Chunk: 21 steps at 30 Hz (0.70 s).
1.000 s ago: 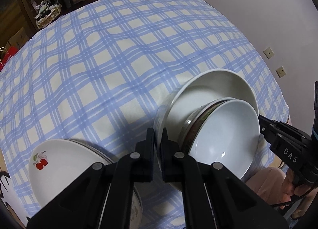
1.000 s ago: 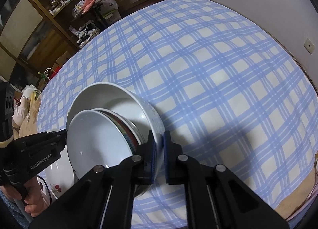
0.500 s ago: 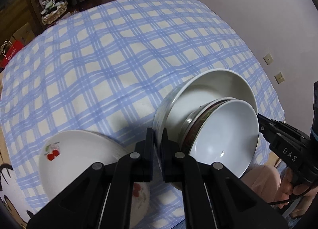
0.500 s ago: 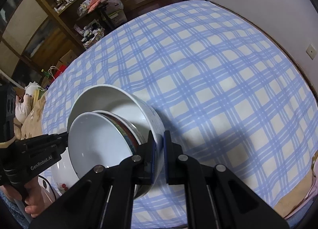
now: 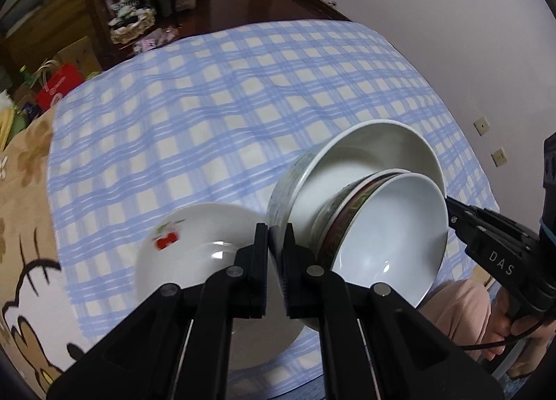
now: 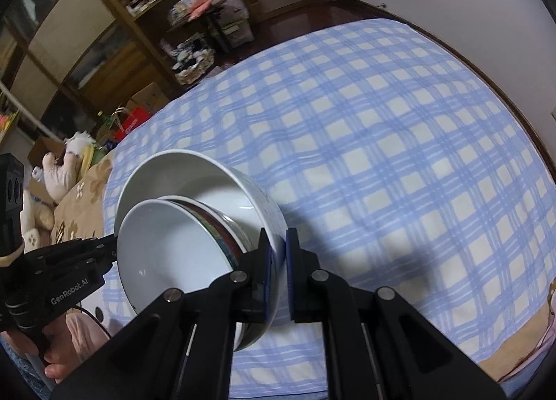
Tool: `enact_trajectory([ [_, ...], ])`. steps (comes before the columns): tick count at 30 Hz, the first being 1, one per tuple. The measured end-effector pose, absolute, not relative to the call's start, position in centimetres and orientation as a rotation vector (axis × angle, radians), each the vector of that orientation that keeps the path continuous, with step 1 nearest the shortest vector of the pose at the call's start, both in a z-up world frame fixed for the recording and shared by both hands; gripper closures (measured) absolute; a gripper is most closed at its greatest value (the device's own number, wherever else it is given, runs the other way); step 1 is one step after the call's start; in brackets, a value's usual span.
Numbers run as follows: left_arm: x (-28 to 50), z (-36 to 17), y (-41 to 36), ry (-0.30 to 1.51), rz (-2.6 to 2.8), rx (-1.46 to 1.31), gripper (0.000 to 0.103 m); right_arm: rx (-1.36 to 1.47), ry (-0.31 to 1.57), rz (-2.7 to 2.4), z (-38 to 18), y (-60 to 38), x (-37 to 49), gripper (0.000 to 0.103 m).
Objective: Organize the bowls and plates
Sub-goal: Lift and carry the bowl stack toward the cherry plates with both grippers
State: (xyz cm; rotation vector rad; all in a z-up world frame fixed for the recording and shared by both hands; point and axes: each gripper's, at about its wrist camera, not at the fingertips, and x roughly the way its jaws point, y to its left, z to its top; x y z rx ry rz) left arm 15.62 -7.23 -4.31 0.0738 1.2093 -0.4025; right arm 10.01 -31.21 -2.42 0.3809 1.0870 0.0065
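A cherry-printed plate (image 5: 194, 254) is lying at left on the checked surface (image 5: 226, 115). The left gripper (image 5: 276, 254) and right gripper (image 6: 277, 261) — jaws nearly shut — are each pinching the large bowl's (image 5: 365, 156) rim, carrying its nested bowls (image 5: 392, 226) aloft. Next: lowering them level.

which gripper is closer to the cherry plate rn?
Left. The left gripper, shut on the big bowl's rim, hangs right over the cherry plate on the cloth. The right gripper clamps the bowl's opposite rim, a bowl's width farther off.
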Motion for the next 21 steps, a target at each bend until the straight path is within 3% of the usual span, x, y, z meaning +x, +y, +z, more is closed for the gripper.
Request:
enact_trajectory([
  [21, 12.9, -8.2, 1.3, 1.256, -0.275, 0.029, 0.096, 0.26, 1.173, 0.139, -5.0, -21.1, 10.1, 0.095],
])
